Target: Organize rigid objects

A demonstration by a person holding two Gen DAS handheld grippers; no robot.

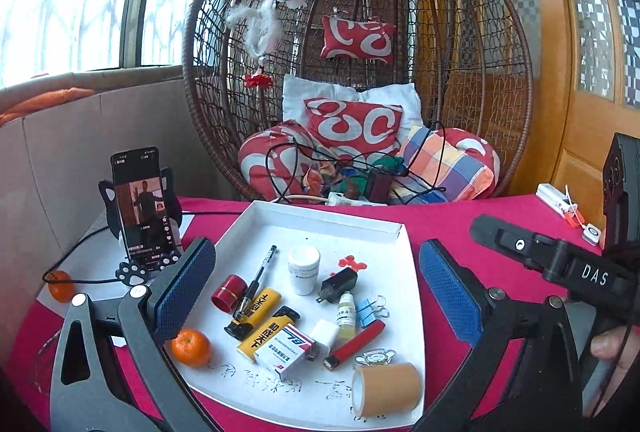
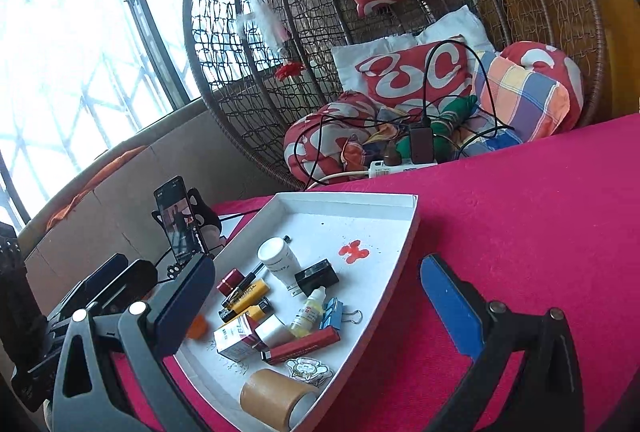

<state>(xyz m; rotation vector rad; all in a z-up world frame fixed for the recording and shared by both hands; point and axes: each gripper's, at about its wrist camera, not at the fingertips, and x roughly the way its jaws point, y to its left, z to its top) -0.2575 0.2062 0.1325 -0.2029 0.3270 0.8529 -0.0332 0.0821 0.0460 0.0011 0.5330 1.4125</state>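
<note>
From my left wrist camera, my left tongs (image 1: 316, 296) are spread wide and hold nothing, hanging over the white tray (image 1: 320, 220) on the pink worktop (image 1: 460, 220). Between the blue pads (image 1: 186, 286) I see the tray's load: a white bottle (image 1: 304, 269) standing upright, a black pen (image 1: 256, 282) beside a red cap (image 1: 228, 293), two yellow lighters (image 1: 262, 324) lying side by side, a black plug (image 1: 338, 283), a small dropper bottle (image 1: 345, 315), blue binder clips (image 1: 370, 308), a red-and-white box (image 1: 285, 351) and a red lighter (image 1: 356, 346). A tape roll (image 1: 386, 390) lies on its side in the near right corner. An orange (image 1: 191, 347) sits at the tray's left edge, just under my left pad. My right tongs (image 1: 560, 264) show at the right, above the cloth; I cannot tell their spread from here.

From my right wrist camera, my right tongs (image 2: 320, 308) are also spread and empty. One pad is over the tray's left edge, the other over bare pink cloth to the tray's right. The tray (image 2: 396, 264) holds the same things, the tape roll (image 2: 276, 398) nearest me. A phone (image 2: 180, 218) stands upright beyond the tray's left side.
</note>
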